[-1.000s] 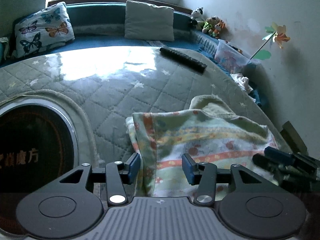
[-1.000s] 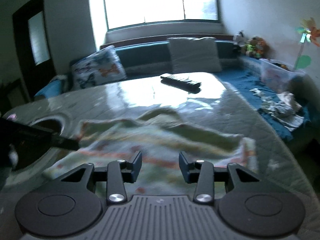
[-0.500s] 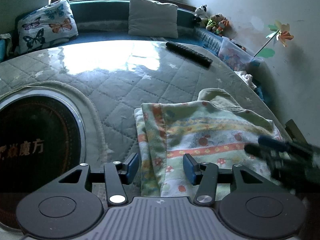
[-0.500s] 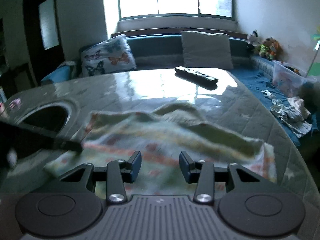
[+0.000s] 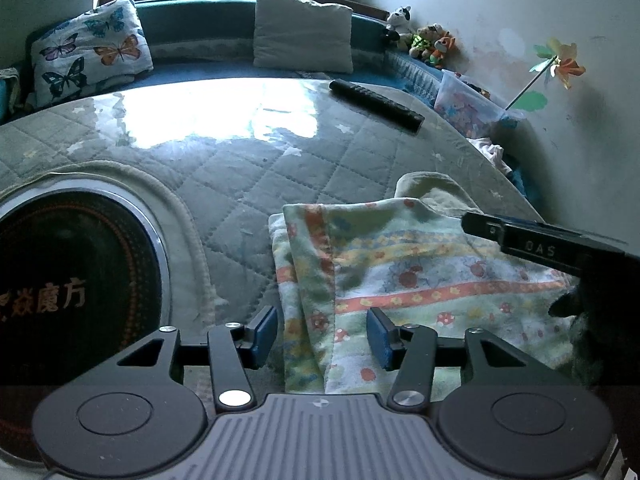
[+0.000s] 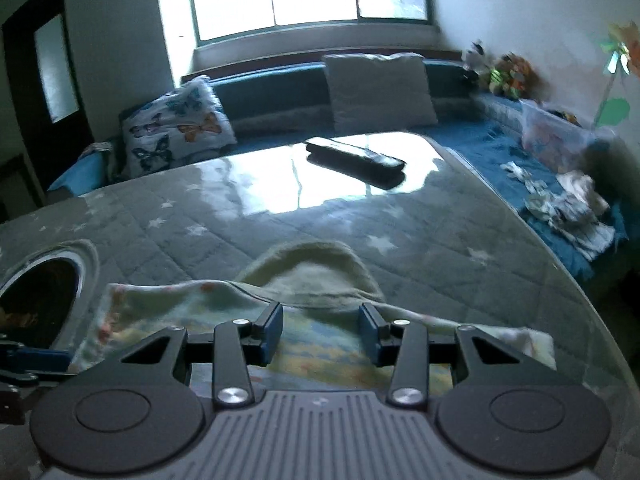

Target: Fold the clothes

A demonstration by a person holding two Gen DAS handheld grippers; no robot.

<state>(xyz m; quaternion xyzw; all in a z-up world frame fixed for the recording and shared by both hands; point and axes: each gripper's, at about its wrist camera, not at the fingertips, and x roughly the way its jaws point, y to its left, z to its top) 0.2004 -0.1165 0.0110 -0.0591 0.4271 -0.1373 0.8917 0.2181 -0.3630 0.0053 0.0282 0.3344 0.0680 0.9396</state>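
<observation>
A patterned cloth [image 5: 420, 272] with flowers and orange stripes lies folded on the grey quilted table cover [image 5: 248, 184]. A pale green hood-like part [image 6: 320, 276] sticks out at its far edge. My left gripper [image 5: 322, 334] is open and straddles the cloth's left folded edge, its pads clear of the fabric. My right gripper [image 6: 322, 330] is open just above the cloth, near the hood, with nothing pinched. In the left wrist view its fingers [image 5: 520, 240] reach in from the right over the cloth. The left gripper's fingers [image 6: 36, 360] show at the lower left of the right wrist view.
A black remote [image 5: 376, 104] lies at the table's far side. A round dark opening with a metal rim [image 5: 60, 280] is set in the table at the left. Pillows [image 5: 304, 32] line the bench behind. A plastic box [image 5: 468, 108] and loose clothes [image 6: 568, 208] lie at the right.
My right gripper has moved forward over the cloth toward the hood; in the left wrist view its fingers sit higher and further in. The left gripper stayed in place.
</observation>
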